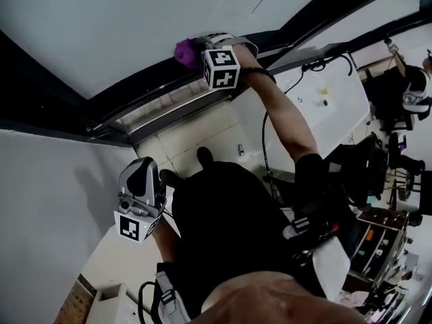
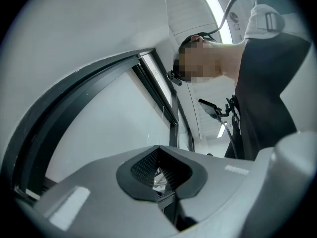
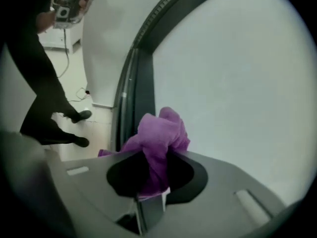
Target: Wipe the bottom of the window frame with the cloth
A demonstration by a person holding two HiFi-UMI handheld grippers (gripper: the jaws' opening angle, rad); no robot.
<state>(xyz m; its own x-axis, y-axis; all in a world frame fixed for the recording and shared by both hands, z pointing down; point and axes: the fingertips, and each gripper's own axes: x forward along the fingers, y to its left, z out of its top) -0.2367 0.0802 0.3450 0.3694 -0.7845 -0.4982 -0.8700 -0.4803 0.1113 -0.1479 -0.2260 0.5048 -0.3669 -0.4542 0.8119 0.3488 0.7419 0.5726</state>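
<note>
A bunched purple cloth (image 1: 187, 51) is pressed against the dark bottom rail of the window frame (image 1: 145, 93), at the top middle of the head view. My right gripper (image 1: 204, 46) is shut on it. In the right gripper view the cloth (image 3: 159, 138) bulges out of the jaws of that gripper (image 3: 152, 185), beside the frame's dark rail (image 3: 141, 78) and the pale glass (image 3: 233, 68). My left gripper (image 1: 144, 171) hangs low by the person's body, away from the window. Its jaws (image 2: 161, 175) are shut with nothing between them.
The person's black shoes (image 1: 204, 156) stand on pale floor tiles under the window. A white table (image 1: 331, 100) with a black cable lies to the right, with chairs and gear (image 1: 391, 174) beyond. A white box (image 1: 111, 304) sits at the lower left.
</note>
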